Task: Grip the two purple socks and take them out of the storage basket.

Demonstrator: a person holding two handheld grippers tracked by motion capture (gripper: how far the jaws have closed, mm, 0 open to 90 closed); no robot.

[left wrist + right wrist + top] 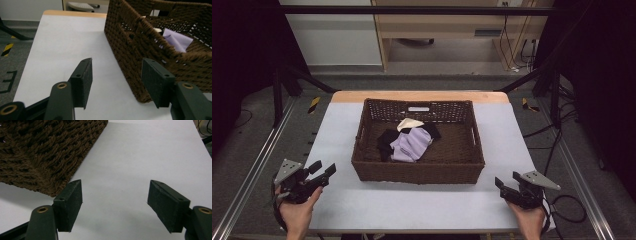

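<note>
Left tongs (323, 172) and right tongs (507, 183) both gape wide, empty, low over surface (337, 130) at near corners of basket (362, 160). Clothes pile (409, 142) inside basket, ahead between them, slightly nearer left; long axis unclear.

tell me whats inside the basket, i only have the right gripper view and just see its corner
Observer: The basket holds a small heap of cloth: a purple piece on top of black pieces.
Operator: anything else in there
Observer: A cream piece lies behind the purple one, toward the far wall.
Operator: where is the left tool
Observer: The left tool is open and empty, by the basket's near left corner, apart from it.
</note>
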